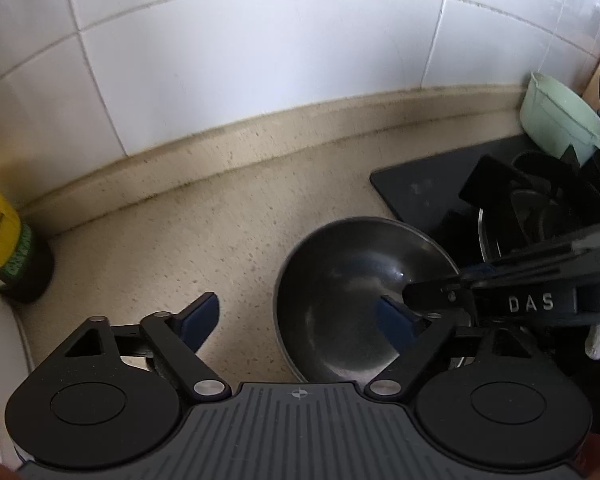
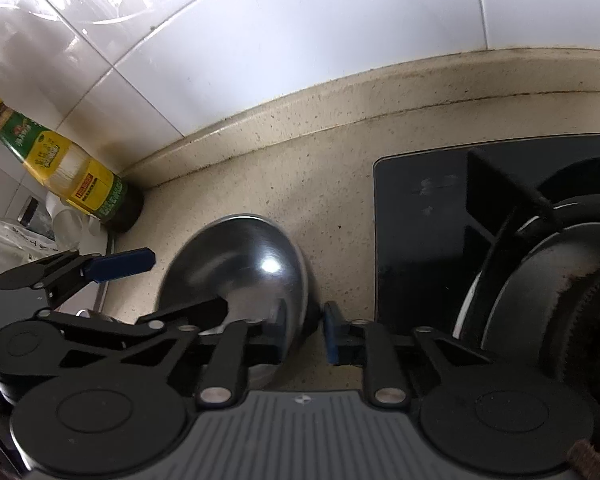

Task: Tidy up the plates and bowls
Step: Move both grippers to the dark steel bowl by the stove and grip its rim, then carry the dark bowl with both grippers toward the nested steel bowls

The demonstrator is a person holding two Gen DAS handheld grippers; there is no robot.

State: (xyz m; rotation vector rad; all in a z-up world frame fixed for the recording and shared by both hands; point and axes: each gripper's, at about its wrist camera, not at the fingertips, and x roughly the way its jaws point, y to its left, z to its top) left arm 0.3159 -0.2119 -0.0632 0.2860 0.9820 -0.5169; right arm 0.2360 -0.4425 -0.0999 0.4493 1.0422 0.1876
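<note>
Left wrist view: a stainless steel bowl (image 1: 360, 300) sits on the speckled countertop (image 1: 228, 216) at about four o'clock from centre, just beside the black gas hob (image 1: 432, 196). The left gripper (image 1: 300, 320) is spread wide and holds nothing; one pad hangs over the bowl's hollow, the other over bare counter. The right gripper (image 1: 420, 300) reaches in from three o'clock, its finger across the bowl's rim. The bowl looks empty. A pale green scoop (image 1: 560, 120) stands at two o'clock, an oil bottle (image 1: 8, 240) at nine.

Right wrist view: the right gripper (image 2: 304, 332) straddles the bowl's (image 2: 244, 264) rim, narrow but with a gap showing at the outer pad, so not yet clamped. The bowl probably is light, stiff and slick; grip the thin rim squarely.
</note>
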